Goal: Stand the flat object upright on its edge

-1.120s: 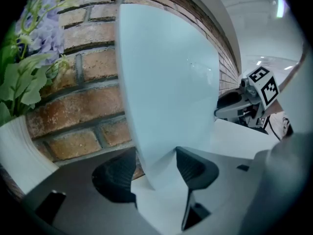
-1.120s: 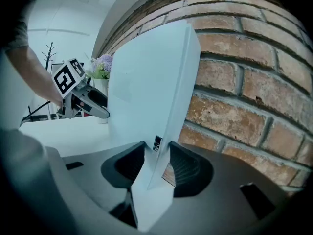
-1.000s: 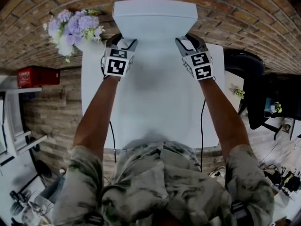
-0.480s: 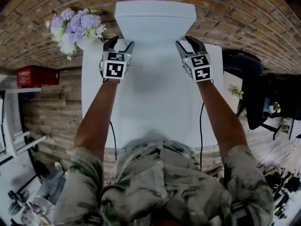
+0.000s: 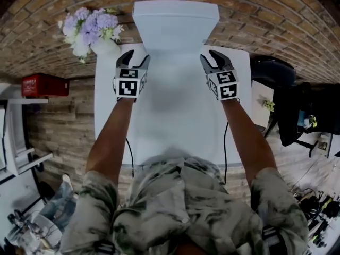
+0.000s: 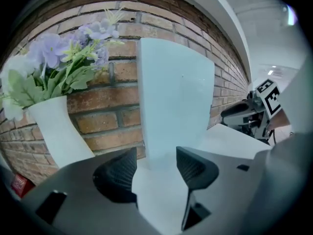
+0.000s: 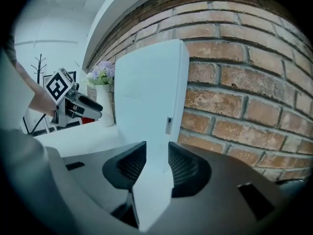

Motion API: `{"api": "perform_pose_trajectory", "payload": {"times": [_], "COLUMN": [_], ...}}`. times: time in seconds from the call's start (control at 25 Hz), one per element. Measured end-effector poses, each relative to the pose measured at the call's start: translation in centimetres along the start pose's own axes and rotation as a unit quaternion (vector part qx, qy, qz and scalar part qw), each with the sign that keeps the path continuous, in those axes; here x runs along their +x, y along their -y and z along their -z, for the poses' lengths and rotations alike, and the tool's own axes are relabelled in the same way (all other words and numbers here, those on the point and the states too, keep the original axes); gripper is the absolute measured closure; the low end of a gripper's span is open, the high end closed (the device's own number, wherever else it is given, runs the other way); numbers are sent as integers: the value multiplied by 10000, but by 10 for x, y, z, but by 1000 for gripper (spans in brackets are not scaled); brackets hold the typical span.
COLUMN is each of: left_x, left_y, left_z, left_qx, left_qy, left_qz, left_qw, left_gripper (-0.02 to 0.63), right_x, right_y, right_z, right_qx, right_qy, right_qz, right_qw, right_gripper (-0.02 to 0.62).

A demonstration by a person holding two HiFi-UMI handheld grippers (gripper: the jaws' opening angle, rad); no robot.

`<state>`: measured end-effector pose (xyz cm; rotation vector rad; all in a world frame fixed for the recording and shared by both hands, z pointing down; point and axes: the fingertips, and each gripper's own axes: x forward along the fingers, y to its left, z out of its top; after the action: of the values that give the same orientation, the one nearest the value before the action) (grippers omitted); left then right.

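The flat white panel (image 5: 175, 23) stands upright on its edge at the table's far side, against the brick wall. It also fills the middle of the left gripper view (image 6: 176, 97) and of the right gripper view (image 7: 149, 97). My left gripper (image 5: 135, 58) (image 6: 156, 163) is open just short of the panel's left bottom corner, with nothing between its pads. Just short of the right corner is my right gripper (image 5: 211, 57) (image 7: 156, 163); its jaws are closing with a narrow gap and nothing between them. Neither gripper touches the panel.
The white table (image 5: 175, 121) runs from the person to the wall. A white vase of purple flowers (image 5: 90, 28) (image 6: 54, 131) stands at its far left corner, close to the left gripper. A red box (image 5: 42, 84) lies off to the left, a black chair (image 5: 276, 73) to the right.
Both grippers have drawn back from the panel's lower corners toward the person. The panel stays standing against the wall. The right jaws have narrowed.
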<state>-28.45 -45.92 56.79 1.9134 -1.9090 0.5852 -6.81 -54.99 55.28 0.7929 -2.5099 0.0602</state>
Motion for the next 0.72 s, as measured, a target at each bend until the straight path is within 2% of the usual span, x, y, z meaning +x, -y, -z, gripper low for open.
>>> {"api": "perform_pose_trajectory", "payload": {"times": [0.36, 0.48, 0.72], "left_x": [-36, -49, -81], "left_y": [32, 50, 91], "left_z": [30, 36, 50], "left_qx": [-167, -213, -302], "left_qy": [-131, -132, -157], "left_qz": [140, 221, 252], "left_qw": [9997, 9994, 9991], "left_gripper": [417, 471, 535], "right_x": [-42, -59, -98], "right_y": [-27, -35, -54], "right_z": [23, 34, 48], "right_qx": [178, 287, 474], "right_qy": [-27, -43, 59], "right_qz": [-88, -116, -317], "right_qw": [9998, 9995, 9984], "right_gripper": [508, 535, 554]}}
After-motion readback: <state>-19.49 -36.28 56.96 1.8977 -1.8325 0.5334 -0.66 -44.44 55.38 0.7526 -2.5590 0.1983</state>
